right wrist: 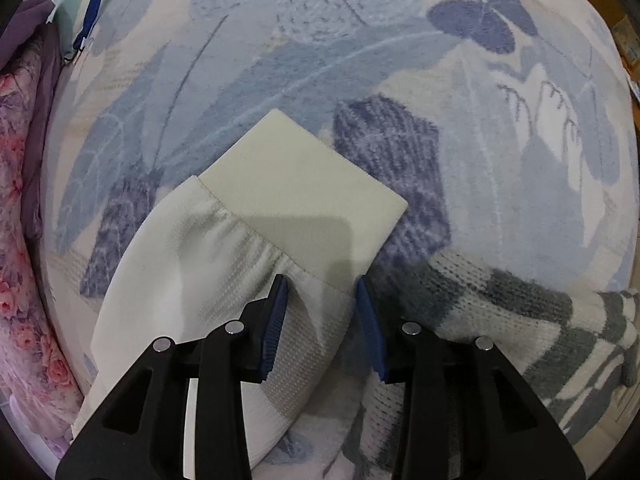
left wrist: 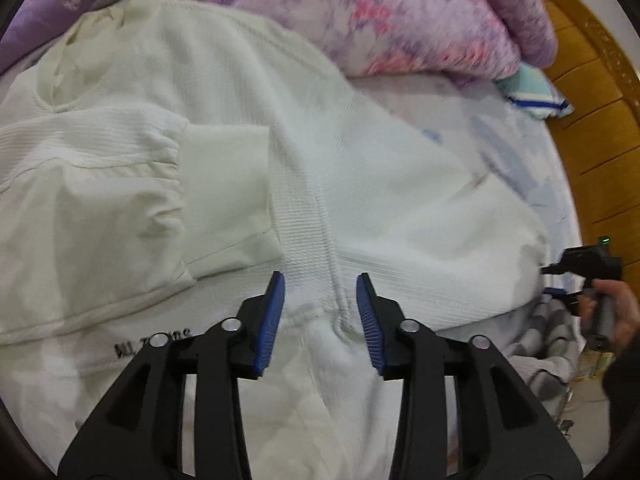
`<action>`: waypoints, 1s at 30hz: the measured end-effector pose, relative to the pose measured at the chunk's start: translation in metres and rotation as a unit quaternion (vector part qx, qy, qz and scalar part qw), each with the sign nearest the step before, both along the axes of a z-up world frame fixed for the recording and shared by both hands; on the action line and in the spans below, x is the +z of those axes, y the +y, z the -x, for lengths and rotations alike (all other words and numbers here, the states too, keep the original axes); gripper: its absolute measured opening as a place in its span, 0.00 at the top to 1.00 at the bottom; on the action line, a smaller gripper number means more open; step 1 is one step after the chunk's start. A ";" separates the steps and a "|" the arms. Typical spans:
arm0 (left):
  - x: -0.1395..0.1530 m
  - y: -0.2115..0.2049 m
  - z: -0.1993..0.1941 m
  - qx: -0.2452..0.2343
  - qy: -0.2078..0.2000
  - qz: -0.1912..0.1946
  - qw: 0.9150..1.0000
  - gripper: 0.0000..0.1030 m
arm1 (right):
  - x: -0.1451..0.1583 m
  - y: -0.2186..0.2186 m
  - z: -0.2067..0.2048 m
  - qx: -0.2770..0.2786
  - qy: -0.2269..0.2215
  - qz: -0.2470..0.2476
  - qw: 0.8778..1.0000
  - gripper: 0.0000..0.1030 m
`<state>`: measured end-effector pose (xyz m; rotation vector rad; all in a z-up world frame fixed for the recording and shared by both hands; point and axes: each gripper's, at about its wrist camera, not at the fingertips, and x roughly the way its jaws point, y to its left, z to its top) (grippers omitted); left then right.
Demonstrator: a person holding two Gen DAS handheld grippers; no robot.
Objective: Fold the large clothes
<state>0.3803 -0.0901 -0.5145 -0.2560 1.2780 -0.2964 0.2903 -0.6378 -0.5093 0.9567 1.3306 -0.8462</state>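
- Your left gripper (left wrist: 322, 320) has its jaws spread wide, with nothing clamped between the blue pads (left wrist: 272, 320).
- Directly beneath and between those jaws lies the white sweater (left wrist: 360, 184), at a gathered seam where ribbed fabric bunches.
- The sweater is spread flat across the bed; one sleeve is folded inward over the body, and its smooth cuff (left wrist: 226, 196) rests on the chest area to the left of the jaws.
- Small black lettering (left wrist: 154, 345) shows on the fabric just beside the left finger linkage.
- Beyond the sweater, a pink and purple blanket (left wrist: 400, 20) is heaped at the far edge, and a wooden headboard (left wrist: 592, 120) runs along the right.
- Your right hand (left wrist: 612, 312) is visible at the right edge of the left view, gripping the other tool's handle.
- Your right gripper (right wrist: 322, 326) is likewise wide apart and holds nothing.
- The other sleeve (right wrist: 224, 280) lies below it, the left pad over the ribbed fabric and the right pad just past the sleeve's edge.
- That sleeve ends in a cuff (right wrist: 304, 200) lying flat on the blue floral sheet (right wrist: 280, 60).
- A grey and white knit (right wrist: 520, 328) lies on the sheet to the right, near the sleeve.
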 end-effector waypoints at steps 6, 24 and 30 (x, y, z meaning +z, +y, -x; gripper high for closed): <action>0.018 0.027 0.012 0.045 -0.003 0.014 0.999 0.61 | 0.011 0.007 0.022 0.015 -0.046 0.033 0.998 0.86; 0.044 0.200 0.042 0.184 -0.008 -0.034 0.982 0.49 | 0.214 0.223 0.001 0.249 -0.297 0.189 0.902 0.89; 0.059 0.278 0.063 0.227 -0.011 -0.034 0.973 0.49 | 0.246 0.385 -0.026 0.388 -0.357 0.158 0.835 0.89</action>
